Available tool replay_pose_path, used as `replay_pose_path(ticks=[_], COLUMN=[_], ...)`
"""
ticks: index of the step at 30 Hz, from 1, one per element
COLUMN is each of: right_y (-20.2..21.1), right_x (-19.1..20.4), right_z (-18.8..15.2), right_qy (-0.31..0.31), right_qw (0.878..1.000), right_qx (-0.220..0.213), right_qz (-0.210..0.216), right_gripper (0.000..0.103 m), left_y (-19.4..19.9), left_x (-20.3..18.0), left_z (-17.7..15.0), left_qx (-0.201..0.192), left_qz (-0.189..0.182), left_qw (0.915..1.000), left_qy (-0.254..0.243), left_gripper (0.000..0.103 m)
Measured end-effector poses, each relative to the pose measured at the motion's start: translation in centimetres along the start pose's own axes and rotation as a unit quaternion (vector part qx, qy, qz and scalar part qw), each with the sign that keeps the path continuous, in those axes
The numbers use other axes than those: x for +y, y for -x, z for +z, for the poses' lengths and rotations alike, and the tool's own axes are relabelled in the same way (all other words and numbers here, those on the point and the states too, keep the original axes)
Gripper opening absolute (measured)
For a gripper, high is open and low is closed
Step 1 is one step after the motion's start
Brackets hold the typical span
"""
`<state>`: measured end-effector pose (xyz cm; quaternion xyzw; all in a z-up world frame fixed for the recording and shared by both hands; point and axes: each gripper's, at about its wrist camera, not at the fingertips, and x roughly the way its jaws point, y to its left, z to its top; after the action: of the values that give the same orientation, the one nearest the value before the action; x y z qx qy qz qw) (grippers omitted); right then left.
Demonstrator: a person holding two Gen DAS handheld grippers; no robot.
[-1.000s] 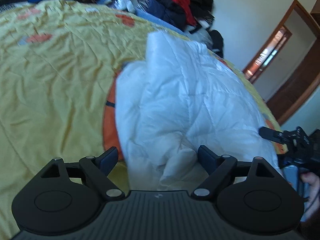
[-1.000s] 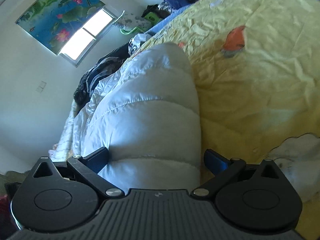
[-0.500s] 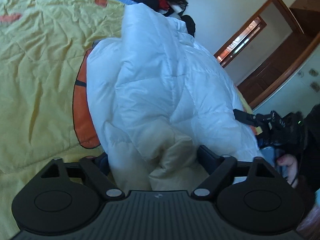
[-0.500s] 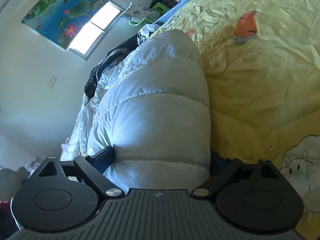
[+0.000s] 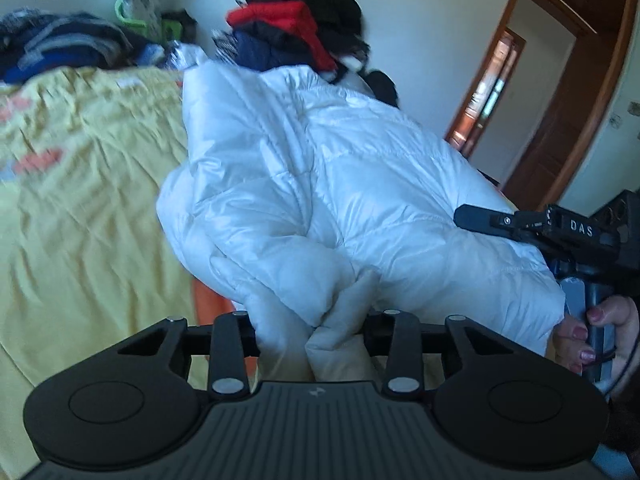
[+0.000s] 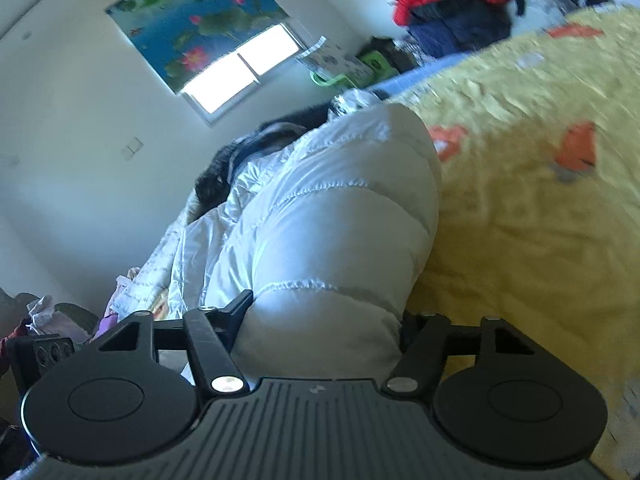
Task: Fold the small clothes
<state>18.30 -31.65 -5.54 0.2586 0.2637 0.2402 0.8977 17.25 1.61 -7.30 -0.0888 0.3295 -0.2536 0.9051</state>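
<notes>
A white quilted puffer jacket (image 5: 340, 184) is lifted above the yellow bedspread (image 5: 80, 208). My left gripper (image 5: 312, 330) is shut on a bunched edge of the jacket at its near end. My right gripper (image 6: 324, 316) is shut on a thick padded fold of the same jacket (image 6: 332, 232). The right gripper also shows at the right edge of the left wrist view (image 5: 560, 232), held by a hand, clamped on the jacket's other near corner. The fingertips of both grippers are buried in the fabric.
A pile of dark, red and blue clothes (image 5: 296, 32) lies at the far side of the bed, also in the right wrist view (image 6: 452, 4). A wooden door frame (image 5: 560, 92) stands at the right. A window with a flower blind (image 6: 224, 52) is on the far wall.
Both grippers closed on the jacket and raised it off the bedspread. The views tilted up, so more of the wall, door and window shows.
</notes>
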Motion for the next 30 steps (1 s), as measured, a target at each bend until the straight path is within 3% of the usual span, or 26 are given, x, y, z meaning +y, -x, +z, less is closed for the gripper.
replay_pose_path(ticks=[6, 12, 18, 21, 24, 26, 28, 30], right_y=[-3.5, -6.5, -8.7, -9.8, -10.1, -9.9, -9.3, -8.2], right_x=[1.3, 0.5, -2.5, -4.1, -4.7, -5.0, -4.6, -4.4], right_z=[1.9, 3.7, 3.9, 3.7, 3.1, 2.9, 2.6, 2.2], right_qy=[0.021, 0.050, 0.028, 0.015, 0.017, -0.001, -0.014, -0.037], right_qw=[0.999, 0.995, 0.997, 0.996, 0.994, 0.994, 0.993, 0.992], right_qx=[-0.046, -0.080, -0.065, -0.043, -0.041, -0.042, -0.049, -0.059], right_qz=[0.011, 0.007, -0.043, -0.078, -0.101, -0.103, -0.104, -0.105], right_gripper=[0.063, 0.062, 0.062, 0.067, 0.081, 0.083, 0.084, 0.086], left_y=[-0.9, -3.6, -6.7, -7.8, -8.3, -8.0, -7.4, -6.3], left_x=[0.6, 2.4, 3.8, 4.3, 3.1, 2.6, 2.4, 2.2], left_z=[3.6, 5.7, 5.4, 5.1, 4.6, 4.5, 4.3, 3.7], left_qx=[-0.028, -0.033, -0.015, -0.007, -0.010, -0.012, -0.016, -0.024], left_qz=[0.040, 0.057, 0.076, 0.082, 0.105, 0.114, 0.117, 0.130], left_qw=[0.9984, 0.9978, 0.9969, 0.9965, 0.9942, 0.9924, 0.9921, 0.9904], left_qy=[-0.028, -0.008, 0.005, 0.019, -0.025, -0.045, -0.043, -0.040], left_gripper=[0.035, 0.035, 0.036, 0.039, 0.042, 0.044, 0.050, 0.066])
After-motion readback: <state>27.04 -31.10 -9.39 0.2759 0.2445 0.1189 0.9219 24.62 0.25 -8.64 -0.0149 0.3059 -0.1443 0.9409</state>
